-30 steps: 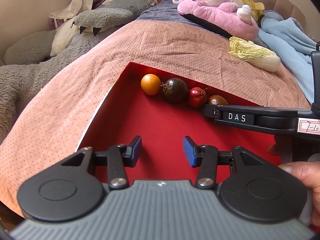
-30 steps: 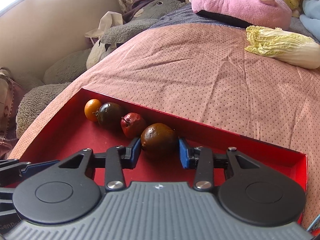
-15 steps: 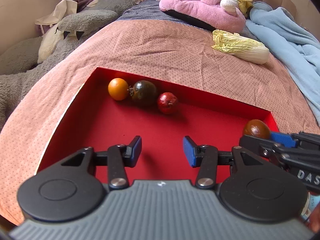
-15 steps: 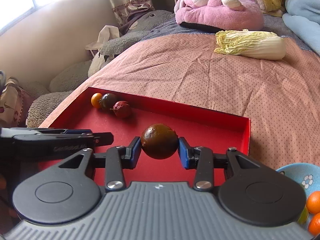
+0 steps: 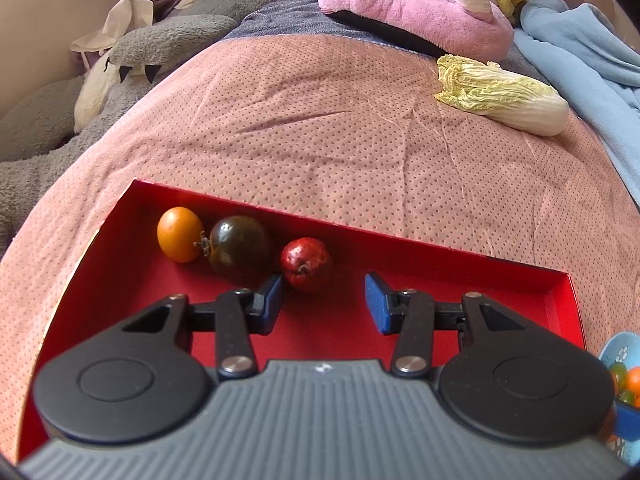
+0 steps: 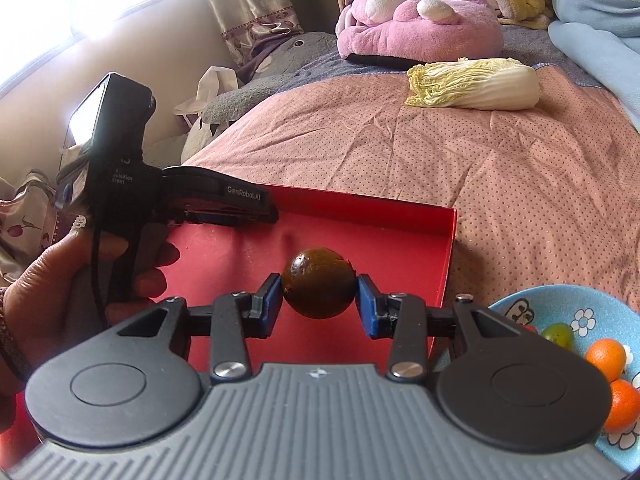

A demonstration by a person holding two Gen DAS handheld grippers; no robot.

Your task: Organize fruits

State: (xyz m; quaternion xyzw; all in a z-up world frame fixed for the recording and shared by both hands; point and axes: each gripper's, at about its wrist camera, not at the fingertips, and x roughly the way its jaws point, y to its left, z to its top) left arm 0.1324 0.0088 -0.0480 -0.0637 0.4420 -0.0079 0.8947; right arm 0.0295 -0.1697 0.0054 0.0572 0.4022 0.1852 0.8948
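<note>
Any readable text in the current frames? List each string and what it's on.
"GenRoboLAI" on the side of the left gripper, seen from the right wrist; the last letters are hard to make out.
Small white print on the left gripper's black handle block: blurred, partly cut off, unreadable.
Left wrist view: no text.
The blue bowl carries only flower and cartoon drawings, no words.

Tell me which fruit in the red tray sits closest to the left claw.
The red fruit, rightmost of the three along the far wall, just ahead of the left claw. The dark fruit and orange fruit lie further left.
</note>
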